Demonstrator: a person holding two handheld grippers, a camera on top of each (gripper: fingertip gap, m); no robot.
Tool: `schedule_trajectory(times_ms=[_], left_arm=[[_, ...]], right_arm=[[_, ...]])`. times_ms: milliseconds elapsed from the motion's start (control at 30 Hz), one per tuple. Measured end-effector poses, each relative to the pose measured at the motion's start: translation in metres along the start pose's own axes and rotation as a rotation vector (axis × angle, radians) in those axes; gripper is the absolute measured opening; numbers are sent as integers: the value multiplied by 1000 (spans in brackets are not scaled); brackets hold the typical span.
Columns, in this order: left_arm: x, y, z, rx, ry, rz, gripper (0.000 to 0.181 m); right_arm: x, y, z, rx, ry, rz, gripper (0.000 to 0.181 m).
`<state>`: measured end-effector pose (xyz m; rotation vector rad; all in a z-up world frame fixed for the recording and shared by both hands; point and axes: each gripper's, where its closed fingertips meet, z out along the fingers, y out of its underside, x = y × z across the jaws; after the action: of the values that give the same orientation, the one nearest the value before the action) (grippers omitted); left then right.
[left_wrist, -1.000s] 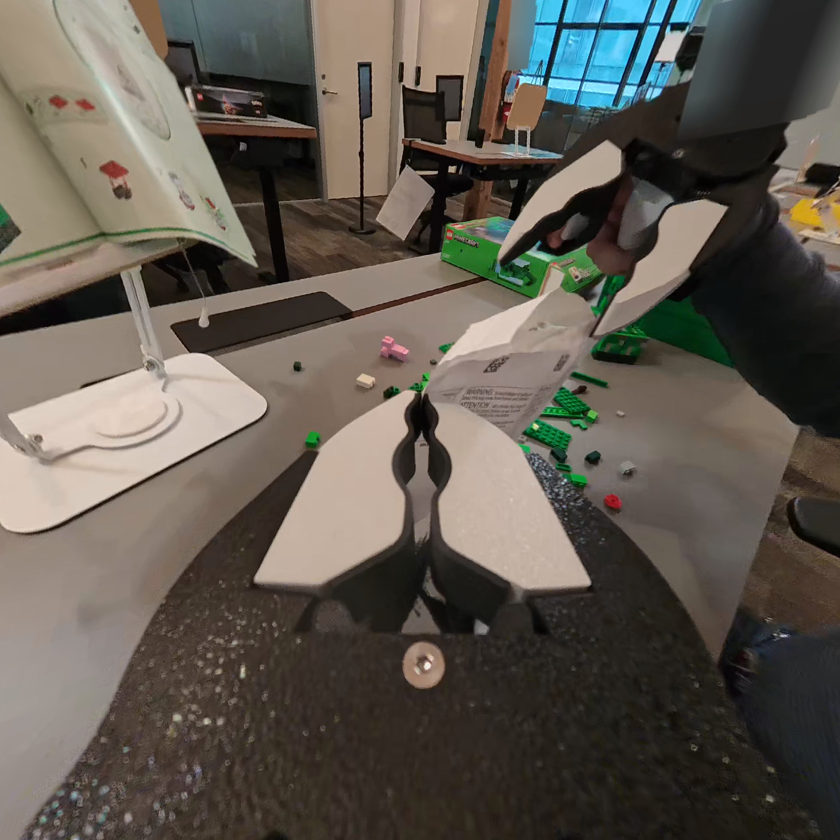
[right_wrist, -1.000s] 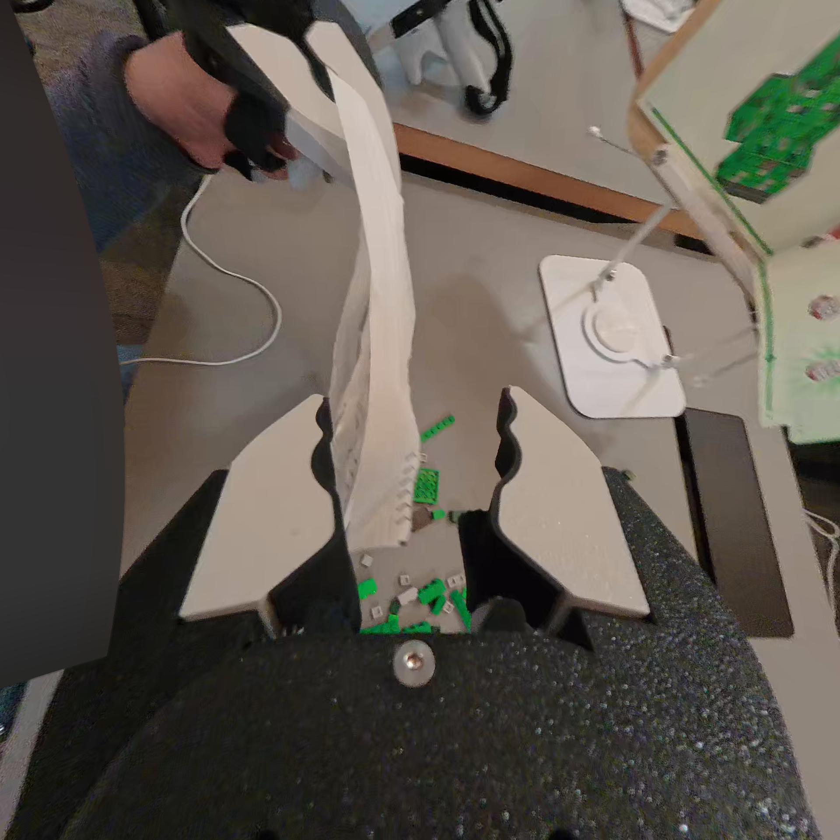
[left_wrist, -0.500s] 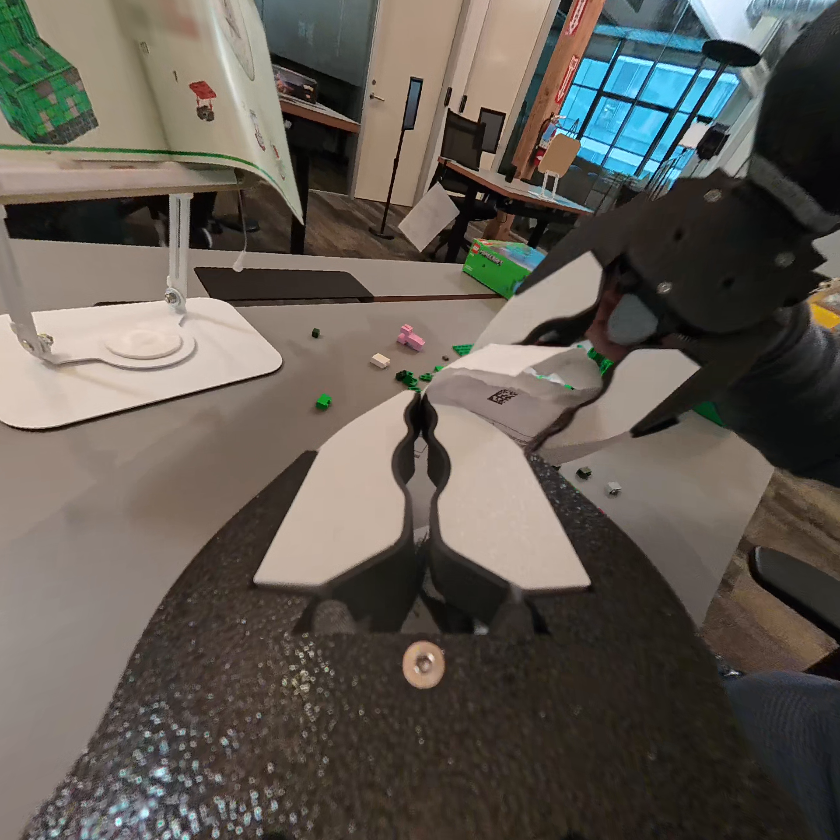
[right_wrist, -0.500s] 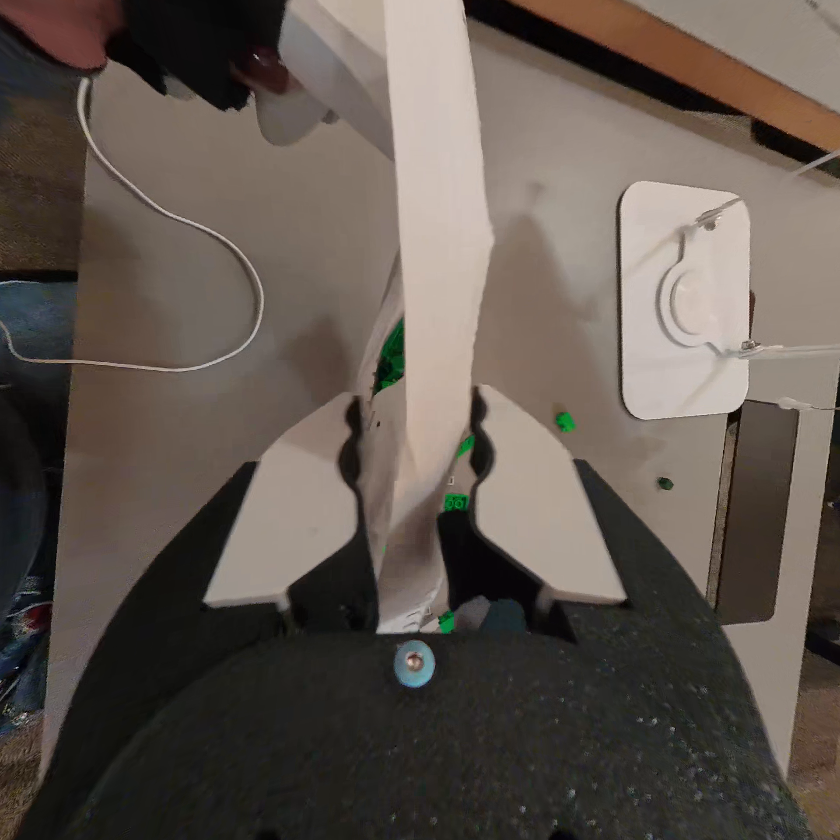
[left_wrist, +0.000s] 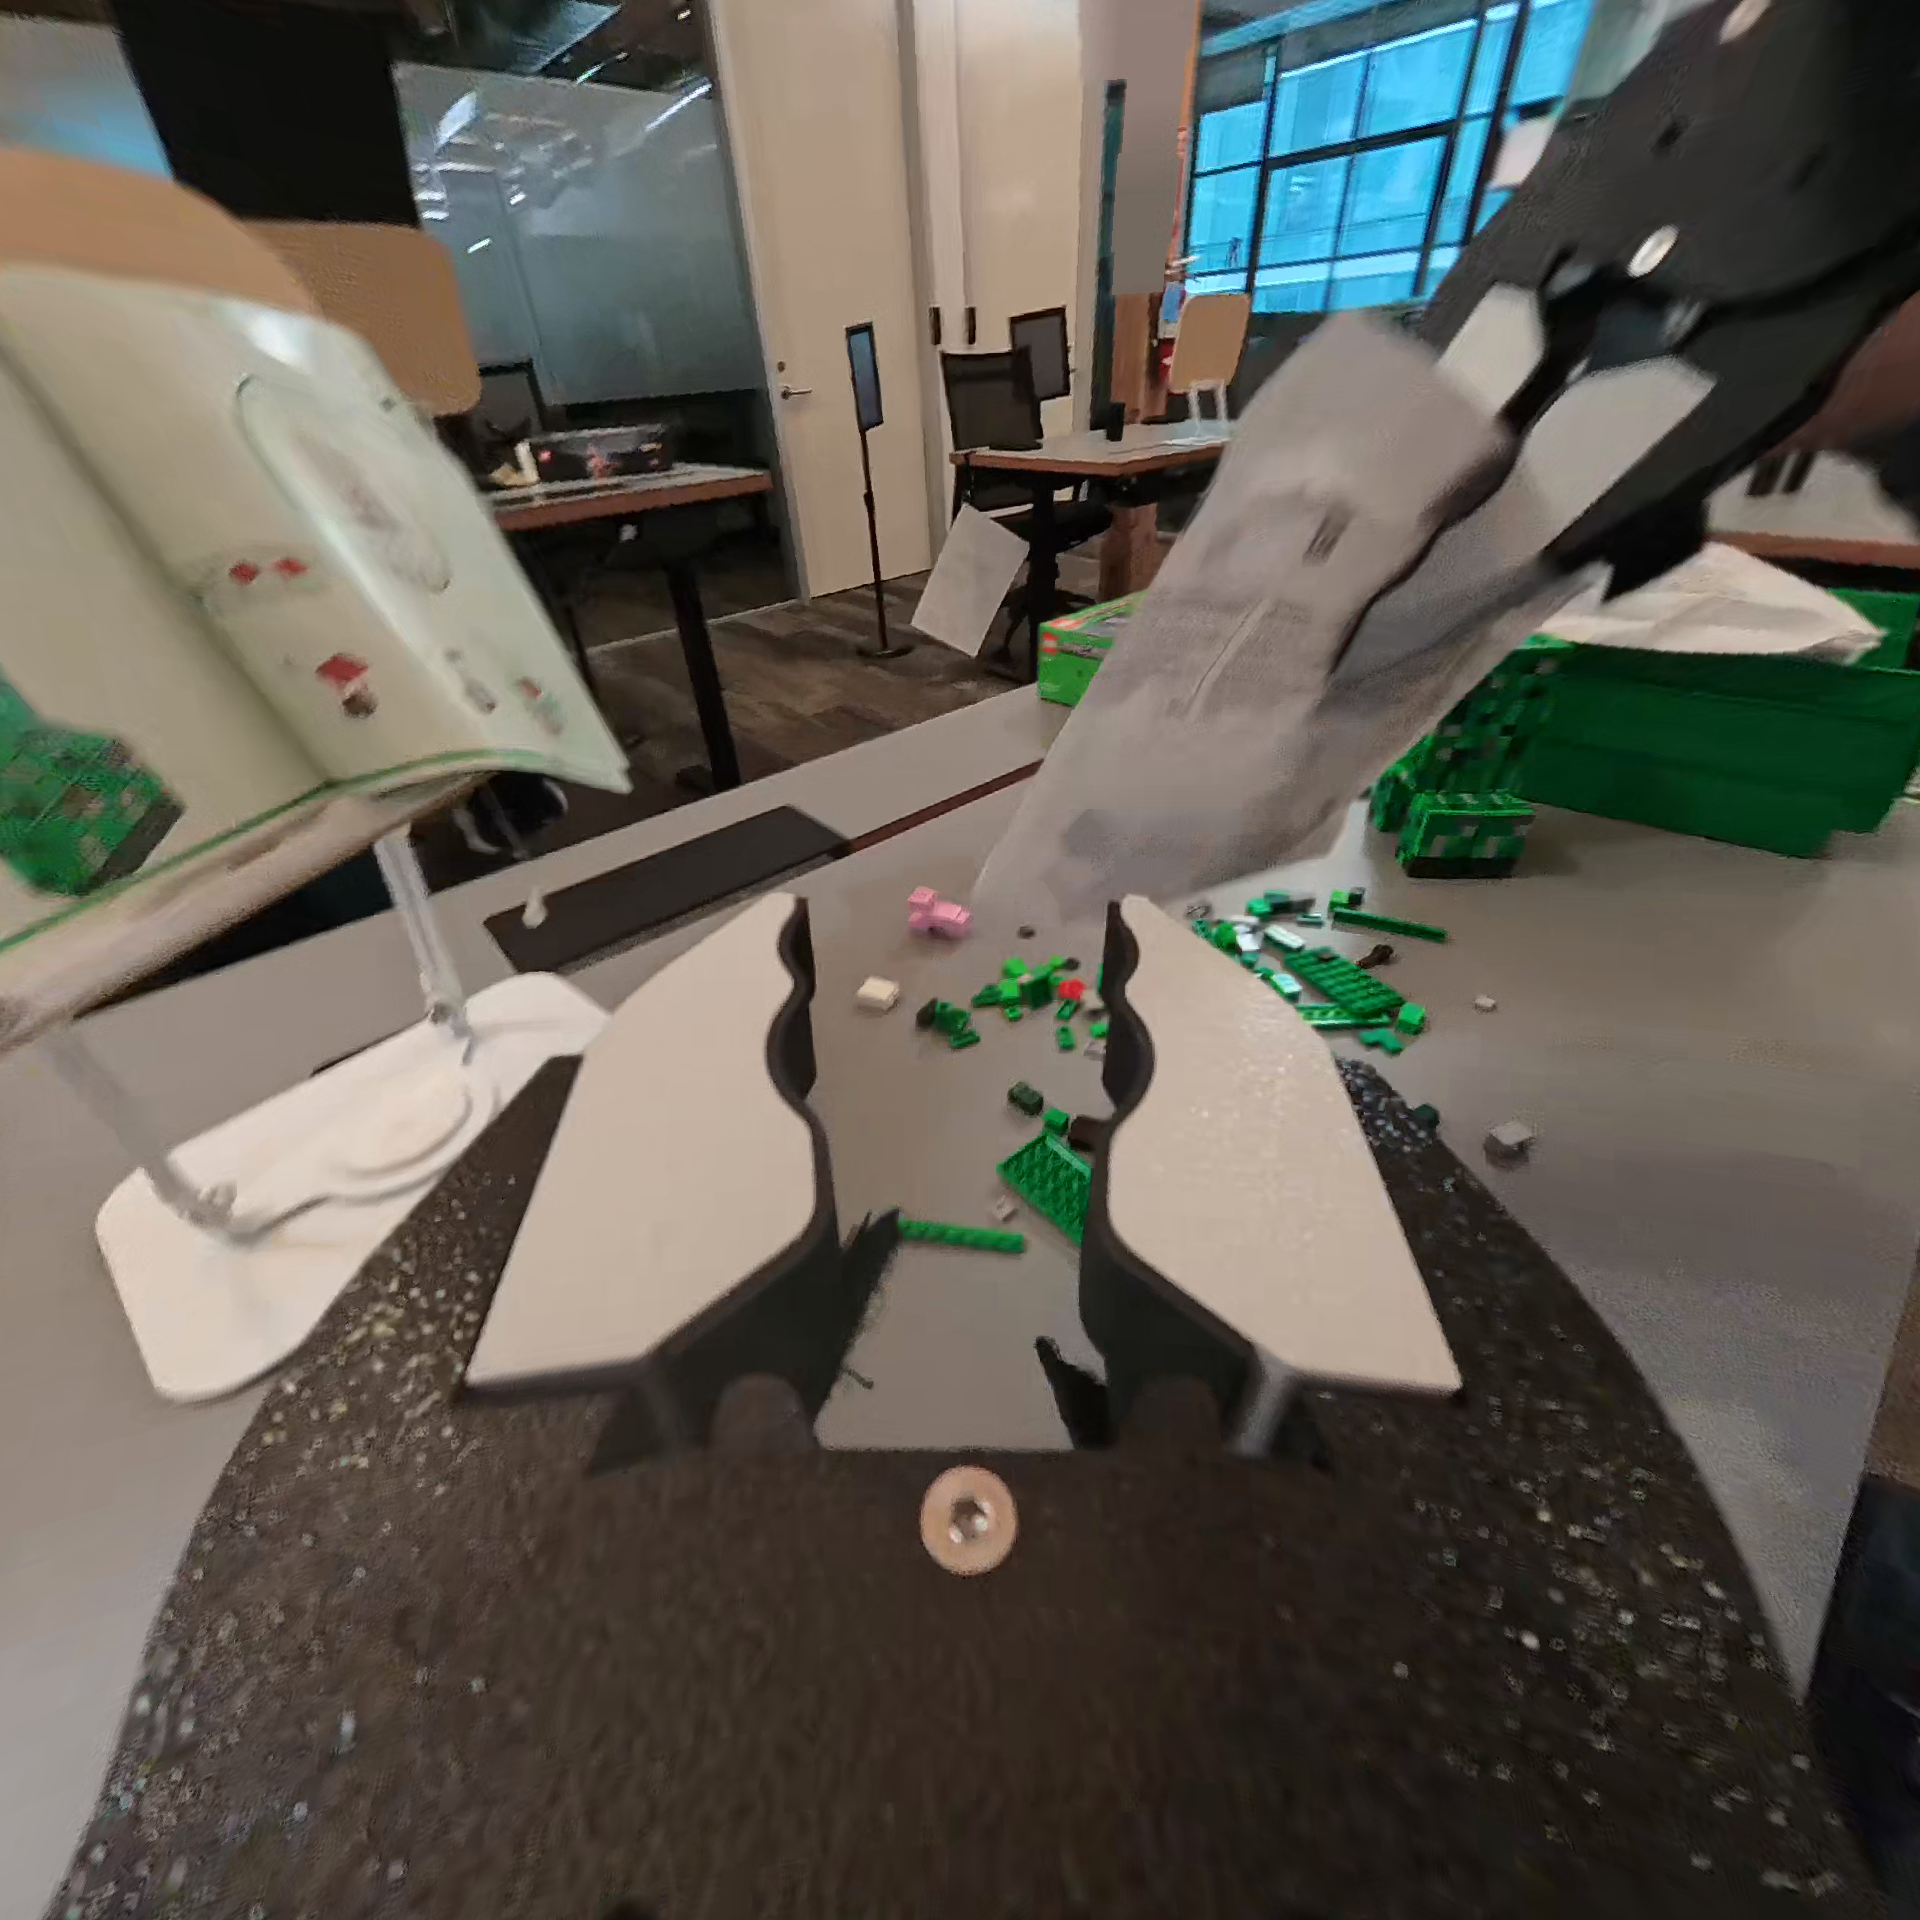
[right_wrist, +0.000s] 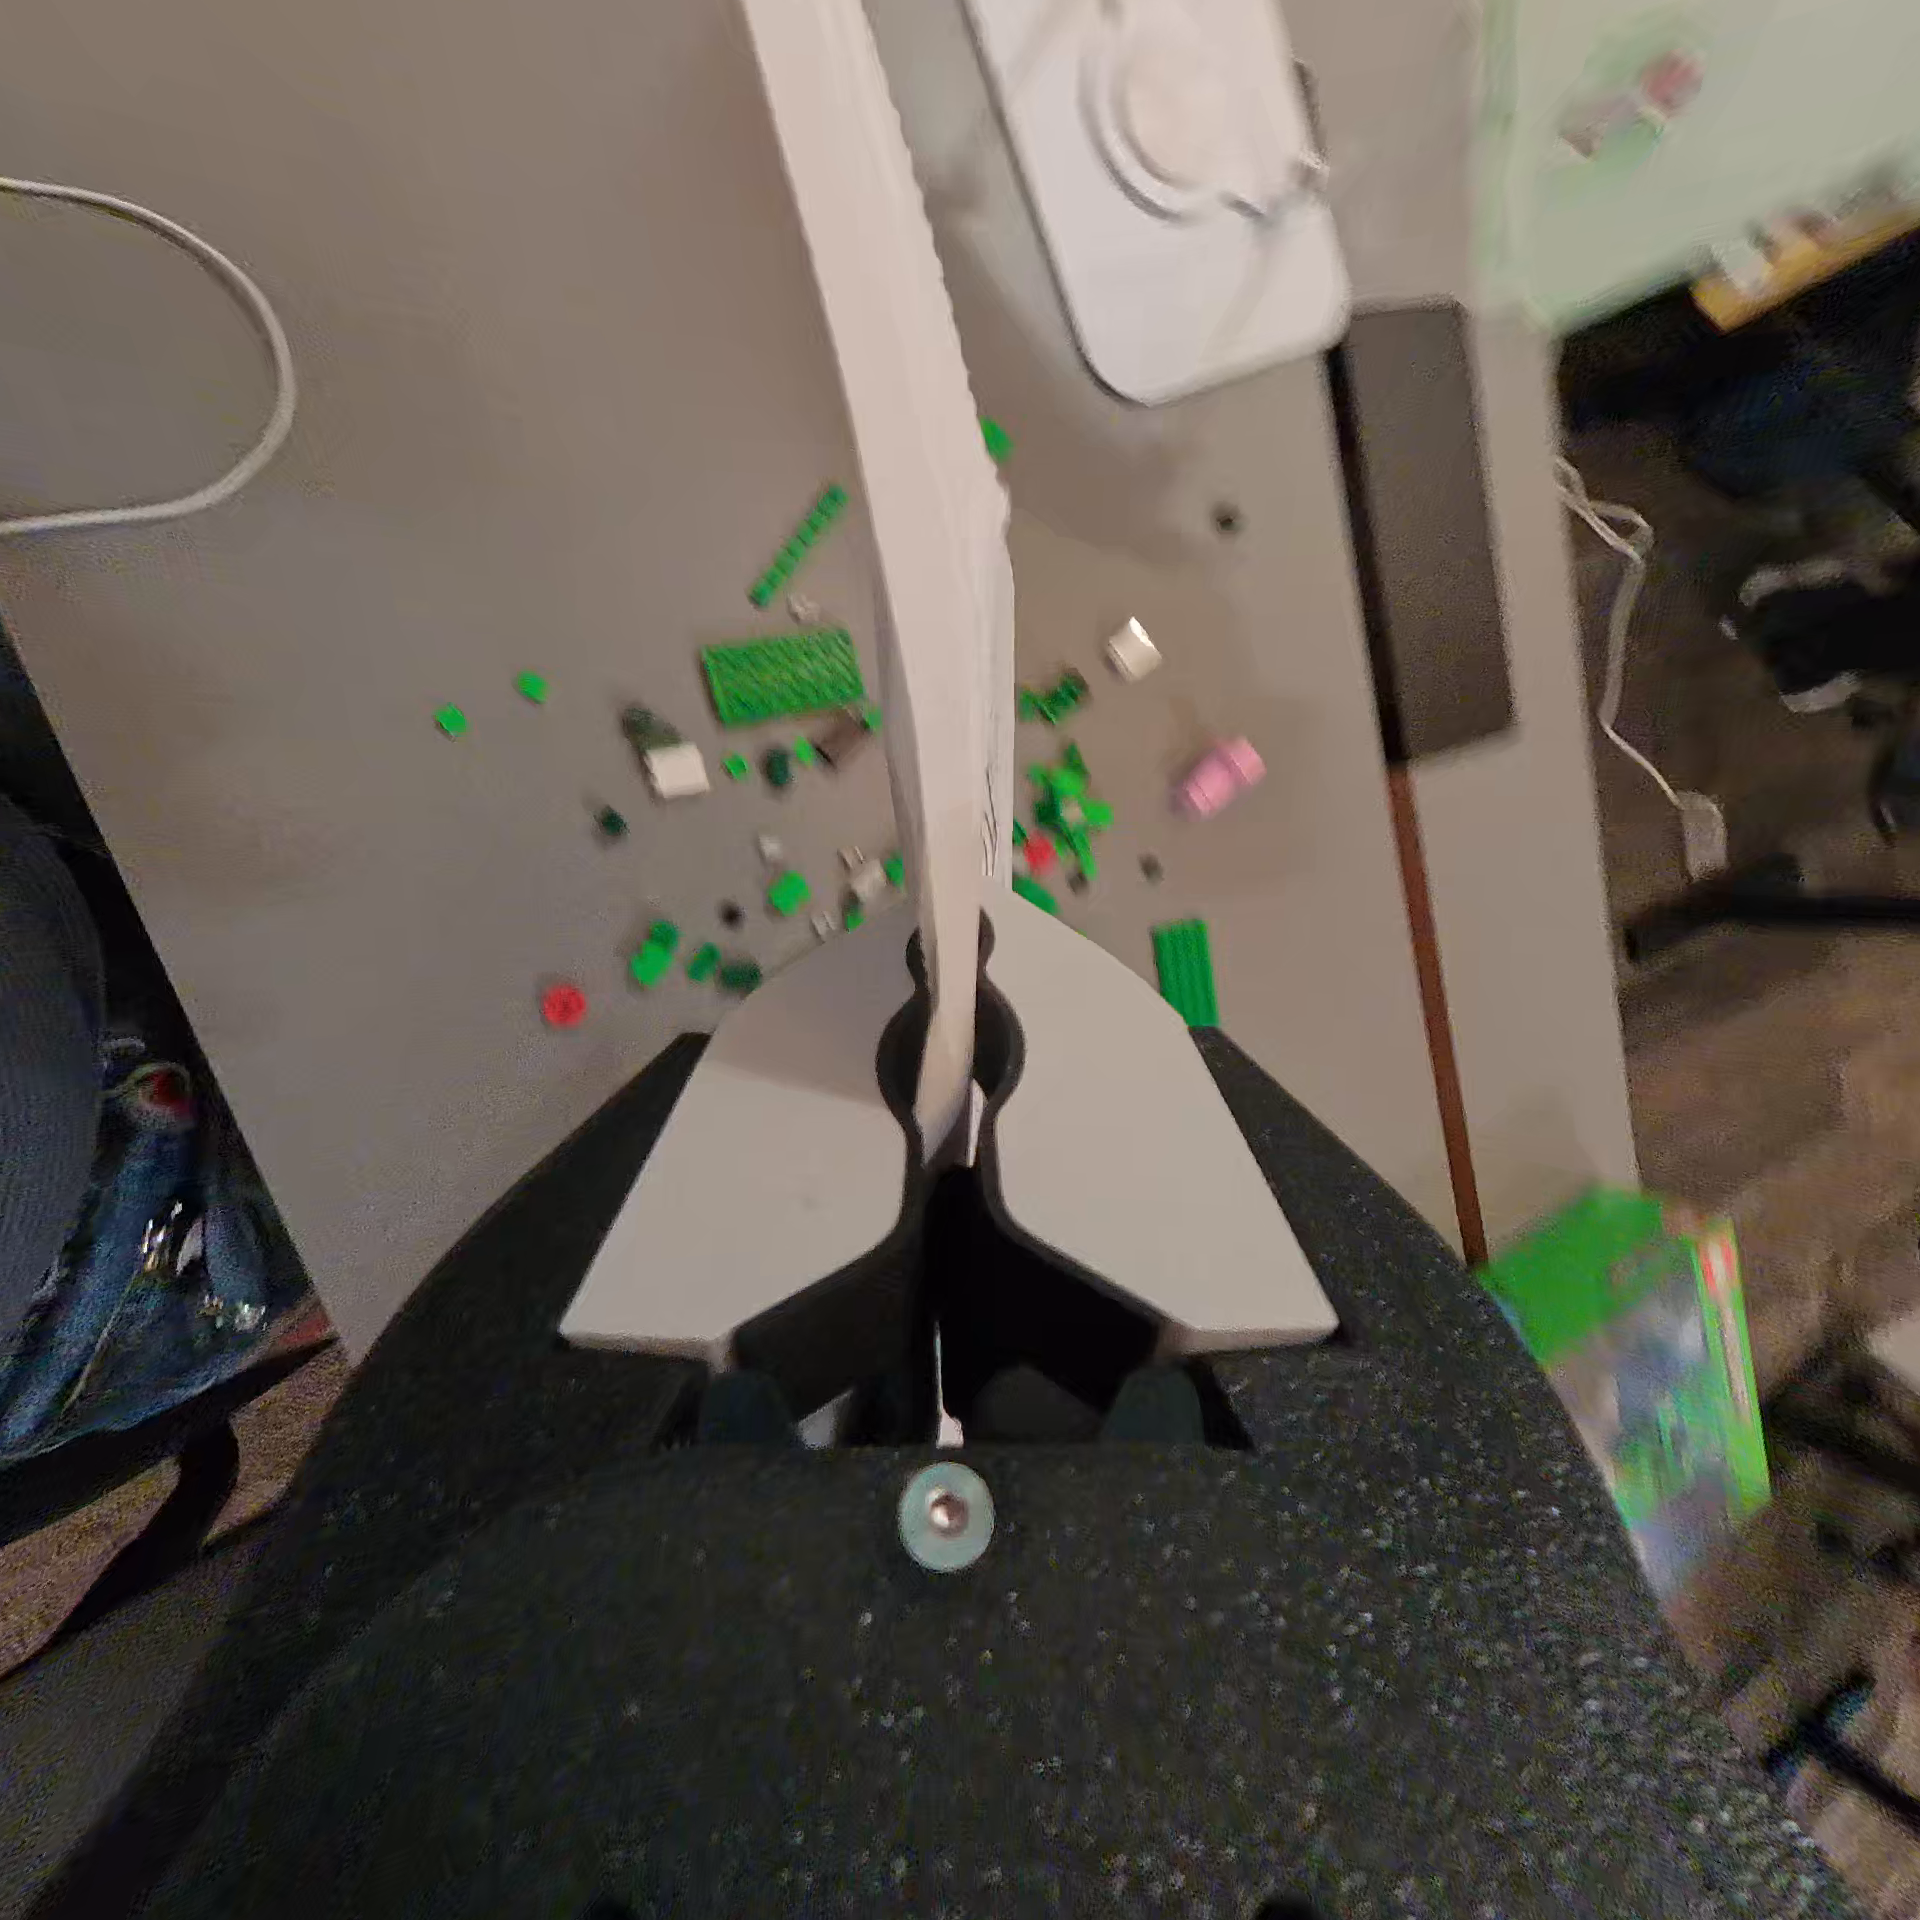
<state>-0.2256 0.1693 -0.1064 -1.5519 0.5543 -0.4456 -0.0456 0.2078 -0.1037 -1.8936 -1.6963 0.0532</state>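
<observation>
Paper bag pinched in my right gripper, hanging over the loose bricks

I am holding the white paper bag (right_wrist: 925, 582) above the scattered green bricks (right_wrist: 781, 673) on the grey table (right_wrist: 416, 343); I judge it may slip or tear, since only its edge is being pinched and any swing could sweep the small pieces off the table. My right gripper (right_wrist: 951, 940) is clamping down on the bag's edge, jaws nearly together, while my left gripper (left_wrist: 956, 935) is gaping wide, gripping nothing, hovering near the pink brick (left_wrist: 938, 914) and the instruction booklet (left_wrist: 281, 582) on its white stand (left_wrist: 312, 1164)
</observation>
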Motion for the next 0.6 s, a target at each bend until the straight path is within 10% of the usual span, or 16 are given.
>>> schedule_trajectory(times_ms=[333, 600], left_arm=[[69, -10, 99, -28, 119, 138, 35], [106, 12, 145, -124, 116, 171, 33]], right_arm=[[97, 252, -254, -173, 570, 492, 1], [129, 445, -261, -402, 577, 804, 2]])
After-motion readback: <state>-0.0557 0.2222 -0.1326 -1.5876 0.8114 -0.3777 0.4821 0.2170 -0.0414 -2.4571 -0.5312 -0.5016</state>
